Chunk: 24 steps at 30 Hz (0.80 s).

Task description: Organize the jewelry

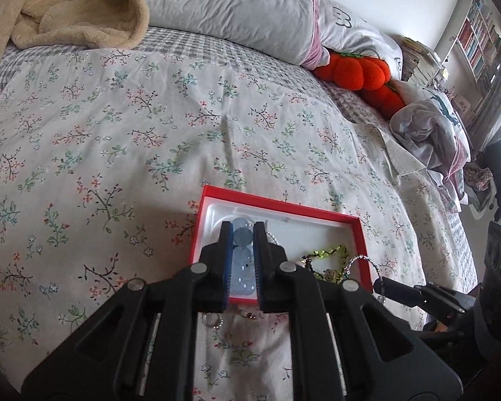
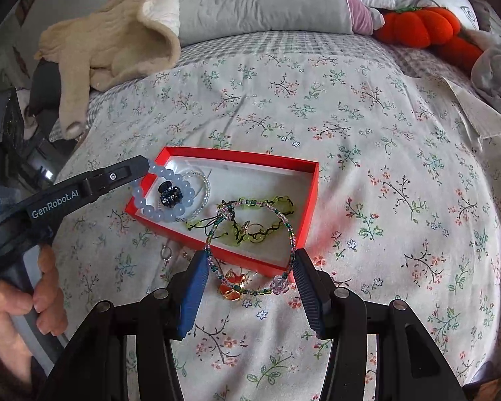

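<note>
Mid-sort: my left gripper (image 1: 243,234) pinches the blue bead bracelet (image 2: 165,193) over the red box (image 2: 312,200). Right gripper (image 2: 250,267) wide, seed-bead bracelet (image 2: 285,220) strung across; next, lower both in.

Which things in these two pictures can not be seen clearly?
- Left wrist view: the blue bead bracelet is mostly hidden between the left gripper jaws.
- Left wrist view: the small rings on the floral sheet are cut off by the gripper body.
- Right wrist view: the orange charm is too small to identify.

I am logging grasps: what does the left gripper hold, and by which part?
The left gripper is shut on the pale blue bead bracelet. It pinches a few beads on one side of the loop, and the rest extends over the red box.
</note>
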Tool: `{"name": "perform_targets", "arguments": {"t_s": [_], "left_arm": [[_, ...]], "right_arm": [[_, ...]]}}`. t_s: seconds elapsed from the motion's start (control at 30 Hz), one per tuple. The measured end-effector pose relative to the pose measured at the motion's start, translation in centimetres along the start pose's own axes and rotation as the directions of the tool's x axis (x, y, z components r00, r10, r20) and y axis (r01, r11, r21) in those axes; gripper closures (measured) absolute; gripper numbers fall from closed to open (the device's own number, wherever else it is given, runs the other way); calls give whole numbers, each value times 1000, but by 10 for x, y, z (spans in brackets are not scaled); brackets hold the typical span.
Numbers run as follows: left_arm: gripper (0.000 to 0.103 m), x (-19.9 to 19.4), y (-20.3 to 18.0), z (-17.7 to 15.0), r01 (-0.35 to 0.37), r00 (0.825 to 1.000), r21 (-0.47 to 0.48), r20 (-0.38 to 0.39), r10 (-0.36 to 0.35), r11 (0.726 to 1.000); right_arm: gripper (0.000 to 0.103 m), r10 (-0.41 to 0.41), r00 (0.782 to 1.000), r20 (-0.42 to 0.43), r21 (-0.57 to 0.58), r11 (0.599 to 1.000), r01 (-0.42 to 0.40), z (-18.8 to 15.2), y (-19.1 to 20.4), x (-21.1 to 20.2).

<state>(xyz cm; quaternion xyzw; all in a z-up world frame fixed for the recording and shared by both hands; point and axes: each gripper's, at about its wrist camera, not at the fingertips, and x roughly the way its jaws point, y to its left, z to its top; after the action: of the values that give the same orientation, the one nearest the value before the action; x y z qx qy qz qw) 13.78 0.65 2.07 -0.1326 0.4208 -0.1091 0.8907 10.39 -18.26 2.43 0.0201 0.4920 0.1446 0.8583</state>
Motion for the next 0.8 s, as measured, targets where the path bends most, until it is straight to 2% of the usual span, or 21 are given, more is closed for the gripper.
{"name": "perform_targets", "arguments": {"t_s": [0.13,0.23,0.43,0.63,0.73,0.8], "left_arm": [[89,-4,2,0,-26,1000,7,7,26,1000],[84,-9,1,-1,-37,999,22,9,37,999],[78,-14,11,-5,-85,996,30,-17,85,996],[76,-18,24,-12,-121,992,41,-40,123,992],[71,-19,28,-15,-136,989,48,-52,138,990],[59,-19,30,-17,-143,987,51,-60,146,988]], "right_arm": [[50,3,1000,9,-6,1000,-3,4,5,3],[50,-1,1000,11,-14,1000,1,6,8,6],[50,-39,999,26,-40,998,40,13,12,12],[50,-54,998,32,-56,997,56,16,12,16],[47,-56,997,47,-69,996,59,18,13,18],[31,-40,998,43,-66,997,42,19,14,18]]}}
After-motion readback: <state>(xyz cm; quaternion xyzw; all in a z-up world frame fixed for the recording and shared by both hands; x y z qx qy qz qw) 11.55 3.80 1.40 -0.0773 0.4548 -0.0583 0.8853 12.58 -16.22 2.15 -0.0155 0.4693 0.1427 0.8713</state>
